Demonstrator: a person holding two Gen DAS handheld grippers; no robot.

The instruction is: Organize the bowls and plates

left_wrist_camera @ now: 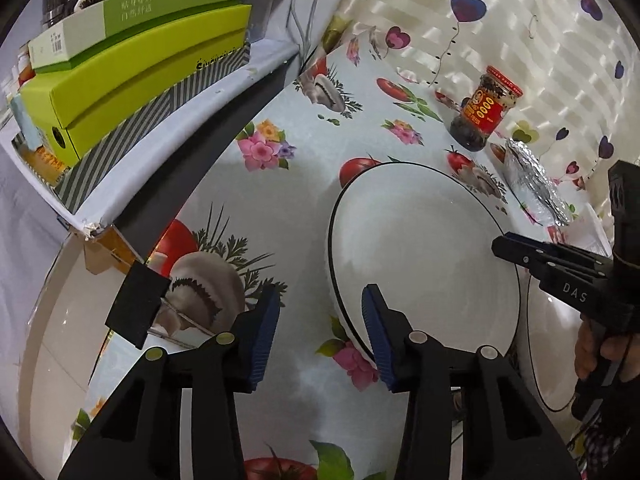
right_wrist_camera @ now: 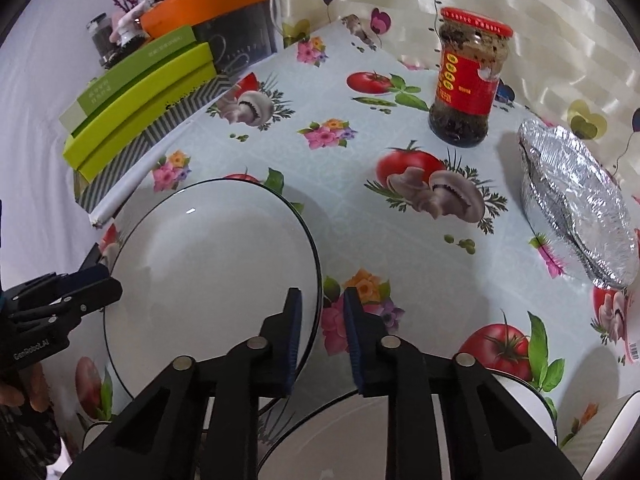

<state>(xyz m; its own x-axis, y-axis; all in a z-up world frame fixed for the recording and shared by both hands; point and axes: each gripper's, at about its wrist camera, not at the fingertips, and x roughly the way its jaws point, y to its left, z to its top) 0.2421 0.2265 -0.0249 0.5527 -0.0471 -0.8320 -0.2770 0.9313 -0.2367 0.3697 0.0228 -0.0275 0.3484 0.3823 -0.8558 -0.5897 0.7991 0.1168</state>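
A large white plate with a thin black rim (left_wrist_camera: 420, 248) lies on the flowered tablecloth; it also shows in the right wrist view (right_wrist_camera: 208, 264). My left gripper (left_wrist_camera: 320, 336) is open, its right finger over the plate's near edge, its left finger over bare cloth. My right gripper (right_wrist_camera: 322, 332) is open with a narrow gap straddling the plate's right rim; it also shows in the left wrist view (left_wrist_camera: 520, 250). A second white dish with a black rim (right_wrist_camera: 360, 436) sits under my right gripper; its edge also shows in the left wrist view (left_wrist_camera: 552, 344).
A red-lidded sauce jar (right_wrist_camera: 468, 80) stands at the back. A foil-wrapped dish (right_wrist_camera: 580, 200) lies at the right. Stacked green boxes (right_wrist_camera: 136, 104) and an orange tub (right_wrist_camera: 204, 0) stand at the left back. A curtain (left_wrist_camera: 500, 20) hangs behind the table.
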